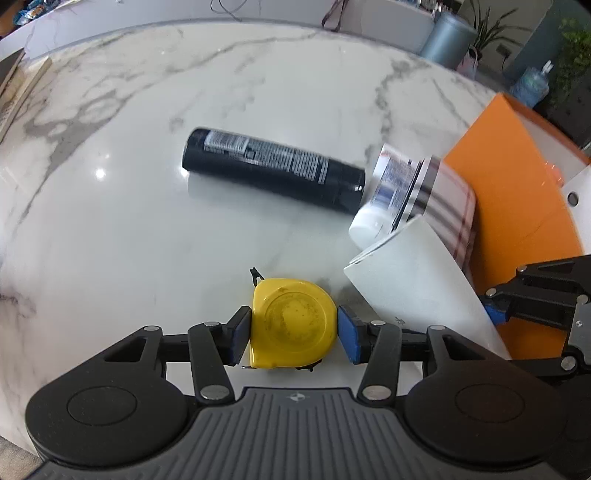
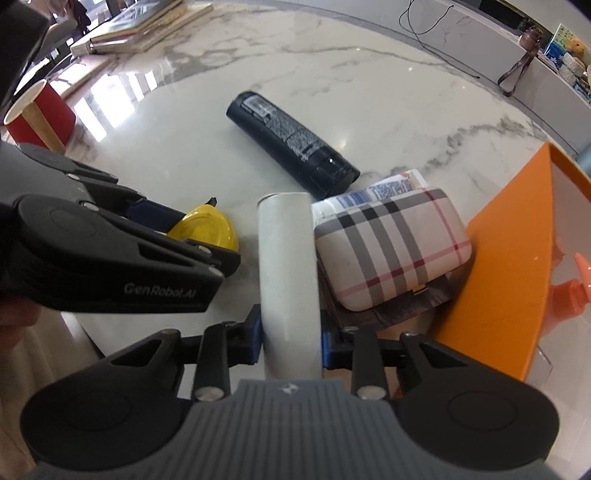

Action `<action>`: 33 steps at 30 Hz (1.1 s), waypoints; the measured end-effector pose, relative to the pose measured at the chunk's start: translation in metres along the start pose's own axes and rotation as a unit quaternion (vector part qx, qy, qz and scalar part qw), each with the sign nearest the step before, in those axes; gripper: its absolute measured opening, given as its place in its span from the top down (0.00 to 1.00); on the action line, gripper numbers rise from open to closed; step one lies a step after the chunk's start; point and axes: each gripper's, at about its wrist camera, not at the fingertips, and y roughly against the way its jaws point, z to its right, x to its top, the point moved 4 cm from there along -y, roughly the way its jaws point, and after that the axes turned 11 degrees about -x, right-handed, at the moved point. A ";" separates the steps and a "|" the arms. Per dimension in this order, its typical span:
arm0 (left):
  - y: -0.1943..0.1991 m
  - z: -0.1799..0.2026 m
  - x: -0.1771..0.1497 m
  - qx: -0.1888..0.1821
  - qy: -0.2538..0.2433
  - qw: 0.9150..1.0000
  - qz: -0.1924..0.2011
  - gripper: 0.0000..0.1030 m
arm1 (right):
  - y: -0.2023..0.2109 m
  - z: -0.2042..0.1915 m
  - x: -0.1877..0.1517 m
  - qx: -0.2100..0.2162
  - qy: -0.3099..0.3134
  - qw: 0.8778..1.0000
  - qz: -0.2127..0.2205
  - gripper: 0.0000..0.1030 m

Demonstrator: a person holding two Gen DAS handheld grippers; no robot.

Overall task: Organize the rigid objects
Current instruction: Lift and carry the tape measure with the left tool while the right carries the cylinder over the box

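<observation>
My left gripper (image 1: 293, 332) is shut on a yellow tape measure (image 1: 293, 323), which rests low on the marble table (image 1: 147, 221); it also shows in the right wrist view (image 2: 207, 230). My right gripper (image 2: 290, 338) is shut on a white cylinder (image 2: 288, 273), seen from the left wrist as a white tube (image 1: 417, 280). A black spray can (image 1: 273, 170) lies on its side in the middle of the table (image 2: 291, 142). A plaid hard case (image 2: 391, 247) lies beside a white labelled bottle (image 1: 384, 195), against an orange box (image 2: 498, 266).
The orange box (image 1: 517, 206) stands open at the right edge of the table. A red and gold cup (image 2: 37, 114) stands at the far left. Books or frames (image 2: 140, 26) lie at the far edge. An orange object (image 2: 569, 291) lies inside the box.
</observation>
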 end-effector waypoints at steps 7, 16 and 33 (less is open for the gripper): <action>0.021 0.006 0.003 -0.017 -0.001 0.999 0.042 0.45 | 0.019 0.005 0.006 0.006 -0.022 0.999 0.023 0.73; 0.050 0.021 0.006 -0.031 0.006 0.996 0.081 0.45 | 0.054 0.017 0.010 0.006 -0.046 0.997 0.068 0.73; 0.118 0.117 0.037 -0.061 -0.083 0.982 0.158 0.45 | 0.179 0.100 0.002 -0.035 -0.107 0.976 0.188 0.73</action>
